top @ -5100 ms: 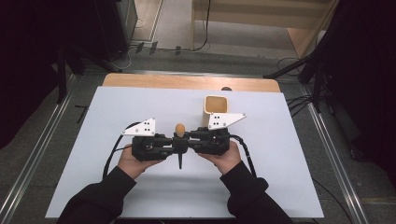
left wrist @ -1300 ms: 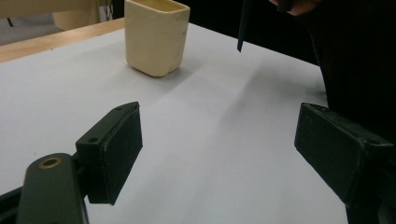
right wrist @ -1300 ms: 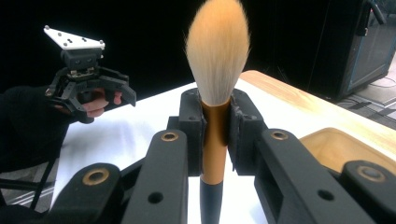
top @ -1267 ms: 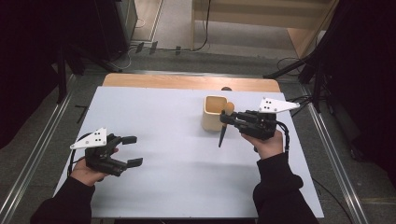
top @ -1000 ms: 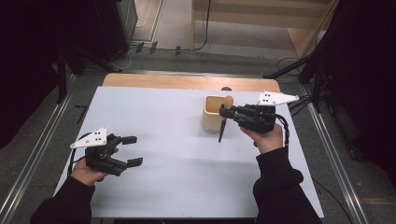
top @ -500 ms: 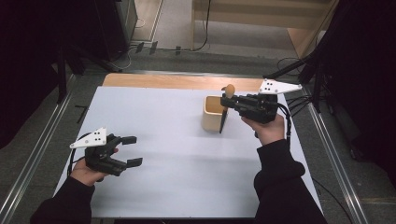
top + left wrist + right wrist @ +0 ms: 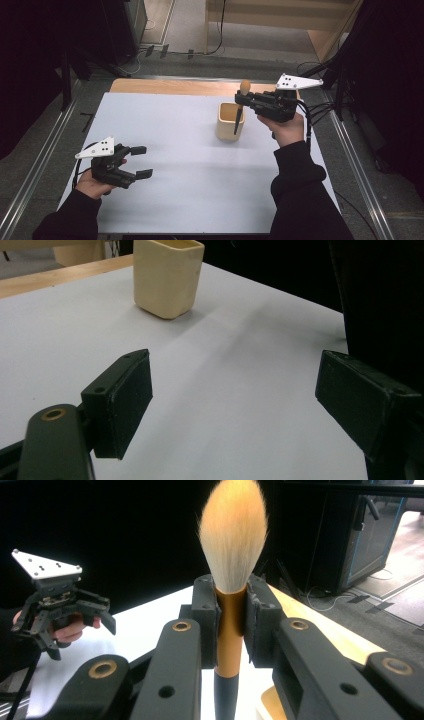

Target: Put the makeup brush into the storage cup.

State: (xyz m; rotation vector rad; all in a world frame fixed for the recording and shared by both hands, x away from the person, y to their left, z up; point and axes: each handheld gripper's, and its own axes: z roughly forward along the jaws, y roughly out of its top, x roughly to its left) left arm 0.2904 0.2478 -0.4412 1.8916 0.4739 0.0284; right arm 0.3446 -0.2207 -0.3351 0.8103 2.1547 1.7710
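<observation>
Looks like the drop-in step: right gripper [image 7: 248, 101] pinching the gold-and-black fluffy makeup brush [image 7: 231, 575] upright over the cream plastic cup [image 7: 230, 121] near the tabletop's far edge (left gripper [image 7: 141, 161] idle, jaws wide, empty), so next lower straight and let go.

left gripper [image 7: 135, 161]: jaws wide apart, low | right gripper [image 7: 243, 101]: jaws clamped, raised

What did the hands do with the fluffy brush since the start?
The left tongs let go and moved away to the near left. The right tongs carried the gold-and-black makeup brush back, over the cream square cup. The cup stayed put.
</observation>
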